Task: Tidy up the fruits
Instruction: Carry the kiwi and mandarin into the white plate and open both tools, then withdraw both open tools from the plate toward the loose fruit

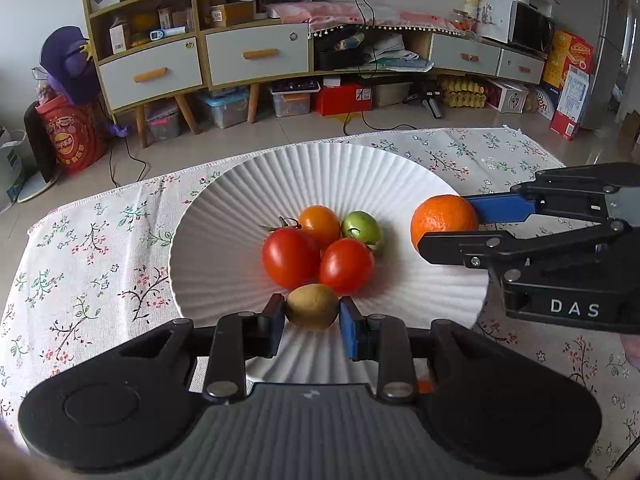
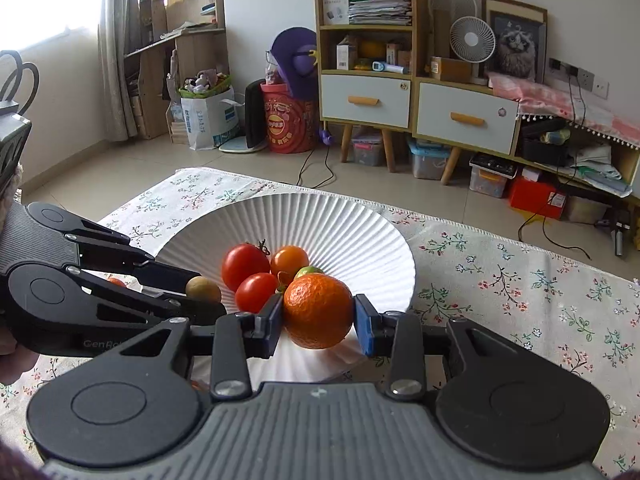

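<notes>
Two handheld grippers meet over a white ridged plate [image 1: 224, 208] that sits on a desk covered with a floral cloth [image 1: 100, 248].

The left gripper [image 1: 312, 314] has its fingers closed on a small brown kiwi [image 1: 311, 306], one blue pad pressing each end. The kiwi is egg-shaped, and its long axis runs sideways across the left wrist view, from finger to finger. It is held over the near part of the plate, just in front of the fruit already there.

The right gripper [image 2: 319, 312] has its fingers closed on a round orange [image 2: 318, 310], a pad on each side. The orange is nearly a ball, so no long axis can be told. In the left wrist view it is at the plate's right rim, with the gripper reaching in from the right.

In the plate's hollow lie four small fruits, touching in a cluster: two red tomatoes [image 1: 290, 256] side by side, the left one with a dry green stem pointing up and back; an orange tomato [image 1: 320, 224] behind them; and a green tomato [image 1: 362, 230] to its right, its long axis tilted.

Behind the desk are a tiled floor and a wooden cabinet [image 1: 256, 56] with pale drawers.
</notes>
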Motion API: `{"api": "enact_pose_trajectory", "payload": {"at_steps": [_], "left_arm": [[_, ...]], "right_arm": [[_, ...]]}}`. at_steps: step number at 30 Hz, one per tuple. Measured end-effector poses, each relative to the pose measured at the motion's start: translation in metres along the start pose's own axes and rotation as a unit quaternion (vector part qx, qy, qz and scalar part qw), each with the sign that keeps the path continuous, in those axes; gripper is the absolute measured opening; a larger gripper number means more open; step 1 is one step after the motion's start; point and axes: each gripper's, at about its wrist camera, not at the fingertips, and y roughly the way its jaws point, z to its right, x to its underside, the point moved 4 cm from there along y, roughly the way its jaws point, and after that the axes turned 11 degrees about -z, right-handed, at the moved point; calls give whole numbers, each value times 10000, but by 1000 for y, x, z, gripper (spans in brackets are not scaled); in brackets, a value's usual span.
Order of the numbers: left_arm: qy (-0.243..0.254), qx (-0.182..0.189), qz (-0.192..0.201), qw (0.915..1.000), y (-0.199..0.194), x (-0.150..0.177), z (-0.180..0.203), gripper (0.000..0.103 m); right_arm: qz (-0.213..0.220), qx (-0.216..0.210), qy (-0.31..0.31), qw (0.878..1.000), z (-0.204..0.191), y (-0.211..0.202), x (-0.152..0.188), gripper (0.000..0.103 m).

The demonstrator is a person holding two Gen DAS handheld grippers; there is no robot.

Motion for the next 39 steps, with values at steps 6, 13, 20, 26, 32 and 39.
{"api": "enact_pose_trajectory", "payload": {"at_steps": [6, 13, 20, 26, 32, 39], "left_arm": [[-62, 33, 46, 10000, 1, -3, -4, 27], [26, 14, 64, 10000, 0, -3, -1, 28], [60, -29, 92, 9999, 0, -3, -1, 31], [46, -12, 109, 9999, -5, 0, -2, 42], [17, -7, 168, 9999, -13, 3, -3, 56], [-42, 56, 245, 9997, -25, 11, -6, 69]], "right_arm": [[-33, 23, -97, 9999, -3, 3, 1, 34], [-18, 40, -162, 9999, -5, 3, 1, 35], [86, 25, -165, 9998, -6, -3, 0, 36], [167, -21, -156, 9997, -9, -10, -1, 42], [242, -14, -120, 9996, -10, -16, 0, 52], [298, -19, -60, 9995, -9, -24, 4, 61]]}}
